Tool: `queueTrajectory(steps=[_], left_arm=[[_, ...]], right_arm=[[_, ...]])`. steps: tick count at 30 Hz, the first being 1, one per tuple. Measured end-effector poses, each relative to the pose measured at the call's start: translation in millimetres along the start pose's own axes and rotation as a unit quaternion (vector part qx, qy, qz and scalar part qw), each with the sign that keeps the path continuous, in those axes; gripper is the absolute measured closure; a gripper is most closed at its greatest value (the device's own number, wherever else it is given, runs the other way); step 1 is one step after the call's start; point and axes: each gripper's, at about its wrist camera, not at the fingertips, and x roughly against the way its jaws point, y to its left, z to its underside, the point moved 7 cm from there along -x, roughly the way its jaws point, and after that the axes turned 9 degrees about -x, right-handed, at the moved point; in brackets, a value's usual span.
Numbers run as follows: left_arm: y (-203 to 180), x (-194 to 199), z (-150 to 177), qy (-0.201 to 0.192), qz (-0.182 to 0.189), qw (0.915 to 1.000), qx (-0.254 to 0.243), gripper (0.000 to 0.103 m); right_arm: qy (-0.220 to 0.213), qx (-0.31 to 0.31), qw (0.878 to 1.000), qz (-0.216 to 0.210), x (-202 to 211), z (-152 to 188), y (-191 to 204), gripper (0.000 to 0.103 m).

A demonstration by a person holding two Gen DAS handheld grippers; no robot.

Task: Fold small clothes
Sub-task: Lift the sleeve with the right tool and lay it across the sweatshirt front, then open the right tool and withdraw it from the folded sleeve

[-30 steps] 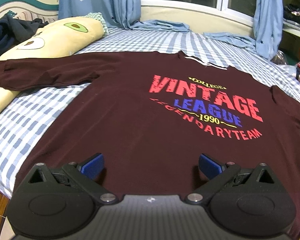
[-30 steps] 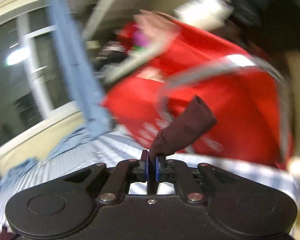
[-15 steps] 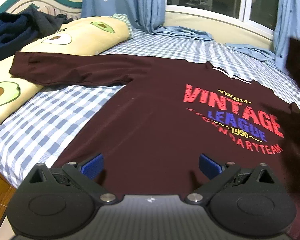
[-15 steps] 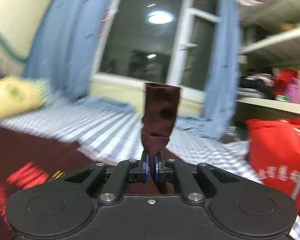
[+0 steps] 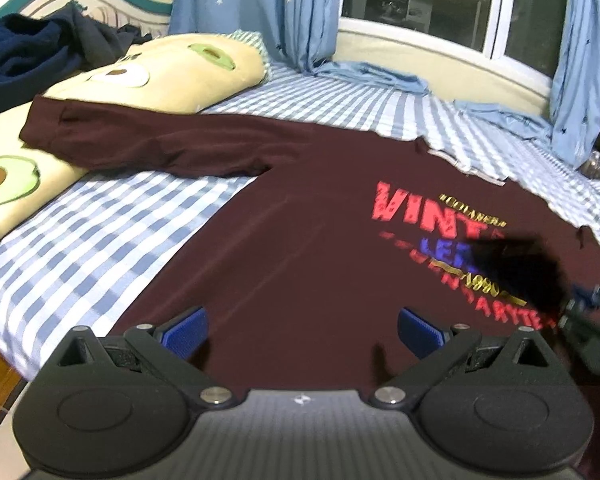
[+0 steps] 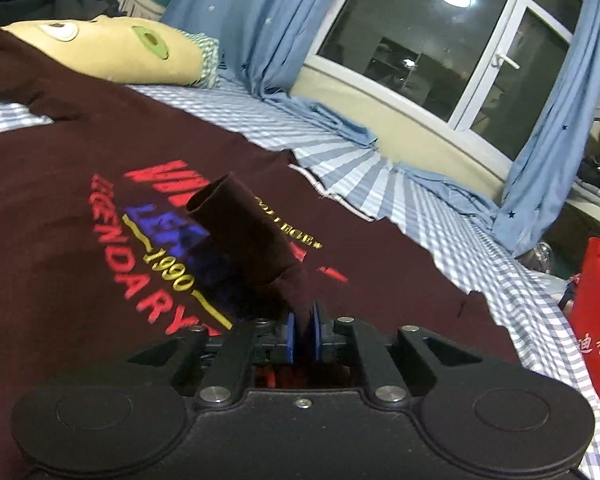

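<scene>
The right gripper (image 6: 303, 332) pinches the sleeve (image 6: 244, 228) between pressed-together pads, lifted over the shirt (image 5: 300, 248) print. The left gripper (image 5: 302, 330) hangs spread (holding nothing) above the hem.

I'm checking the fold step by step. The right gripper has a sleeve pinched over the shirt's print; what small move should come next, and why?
Probably lower the right gripper and lay the sleeve flat on the shirt, then let go. The sleeve hangs above the print, while the left gripper is open near the hem.
</scene>
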Motion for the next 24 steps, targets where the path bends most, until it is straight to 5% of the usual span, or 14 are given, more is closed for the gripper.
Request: queueTrajectory(steps=[7,14,19,24], left_arm=[[-33,-12,-35,-0.039,0.046,0.9982,0.004,0.001],[-95,-43,-49,-0.045,0.085,0.9946,-0.037,0.001],[-123,-69,-34,-0.027,0.075,0.9942,-0.072,0.001],[-130,-79,-17,-0.013,0.057,0.9941,-0.091,0.001]], right_arm=[[-0.003,-0.035,0.999,-0.025,23,16,-25,0.041],[-0.018,-0.115,0.993,0.036,54,38,-92,0.009],[0.003,-0.139,0.981,0.134,55,65,-146,0.010],[0.036,-0.170,0.966,0.190,35,87,-186,0.033]])
